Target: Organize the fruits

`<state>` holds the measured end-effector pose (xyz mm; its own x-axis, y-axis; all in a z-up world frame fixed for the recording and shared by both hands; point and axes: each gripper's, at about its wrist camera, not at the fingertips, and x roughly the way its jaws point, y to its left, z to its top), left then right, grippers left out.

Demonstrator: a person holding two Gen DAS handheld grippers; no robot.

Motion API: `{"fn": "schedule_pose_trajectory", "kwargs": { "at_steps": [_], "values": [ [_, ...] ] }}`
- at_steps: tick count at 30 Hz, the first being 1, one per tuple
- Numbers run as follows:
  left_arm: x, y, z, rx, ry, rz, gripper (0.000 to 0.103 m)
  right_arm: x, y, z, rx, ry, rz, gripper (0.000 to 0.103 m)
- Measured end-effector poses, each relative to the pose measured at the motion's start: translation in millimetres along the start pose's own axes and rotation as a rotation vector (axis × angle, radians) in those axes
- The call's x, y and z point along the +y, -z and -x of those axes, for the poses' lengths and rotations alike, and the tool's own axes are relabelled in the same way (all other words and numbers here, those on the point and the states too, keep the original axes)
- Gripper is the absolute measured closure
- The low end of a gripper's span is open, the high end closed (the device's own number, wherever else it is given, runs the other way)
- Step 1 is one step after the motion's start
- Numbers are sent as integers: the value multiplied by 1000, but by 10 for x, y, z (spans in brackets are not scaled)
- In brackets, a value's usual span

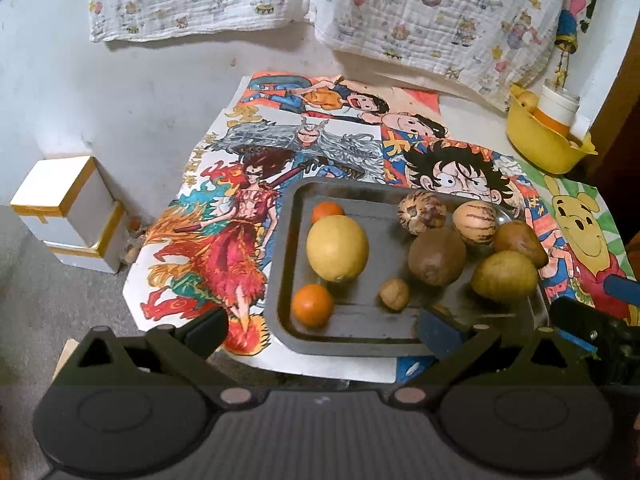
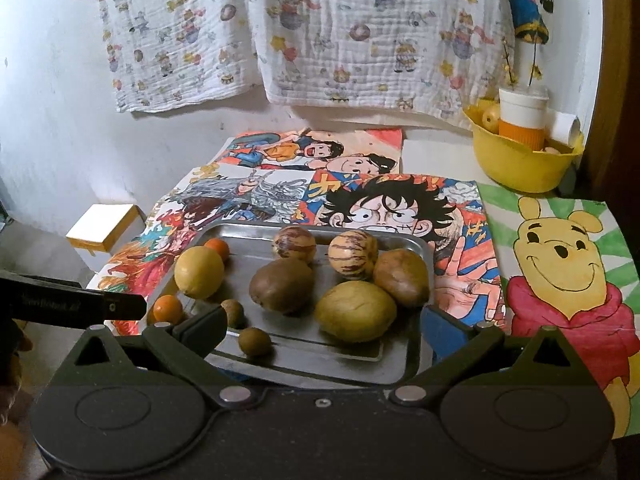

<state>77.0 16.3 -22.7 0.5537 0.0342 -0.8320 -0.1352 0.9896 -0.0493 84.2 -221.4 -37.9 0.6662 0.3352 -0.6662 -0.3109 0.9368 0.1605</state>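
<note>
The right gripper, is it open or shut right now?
Open. The right gripper has its jaws spread wide, empty, with the metal tray and fruit visible between them.

On the metal tray [image 2: 400, 364] lie two small oranges [image 2: 168, 309], one yellow lemon [image 2: 199, 271], two striped melons [image 2: 353, 255], three brownish-yellow pears [image 2: 355, 311] and two small walnuts [image 2: 255, 342].

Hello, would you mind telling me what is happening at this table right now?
A person holds a gripper in each hand over a metal tray of fruit on a table covered with cartoon drawings. The left gripper and right gripper are both open and hold nothing. On the tray lie a large yellow citrus, two small oranges, two striped melons and some brown fruits. A yellow bowl stands at the far right corner. No fruit is being gripped yet.
</note>
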Motion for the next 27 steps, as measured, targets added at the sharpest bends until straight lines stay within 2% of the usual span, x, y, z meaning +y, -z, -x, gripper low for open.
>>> {"fn": "schedule_pose_trajectory", "kwargs": {
  "at_steps": [5,19,27],
  "values": [
    [146,146,145,-19,20,-14,1,183,63,165,-10,22,-46,1],
    [633,547,508,-56,41,-48,1,706,436,500,-45,74,-67,1],
    [711,618,606,-81,54,-68,1,828,526,601,-46,92,-65,1]
  ]
}}
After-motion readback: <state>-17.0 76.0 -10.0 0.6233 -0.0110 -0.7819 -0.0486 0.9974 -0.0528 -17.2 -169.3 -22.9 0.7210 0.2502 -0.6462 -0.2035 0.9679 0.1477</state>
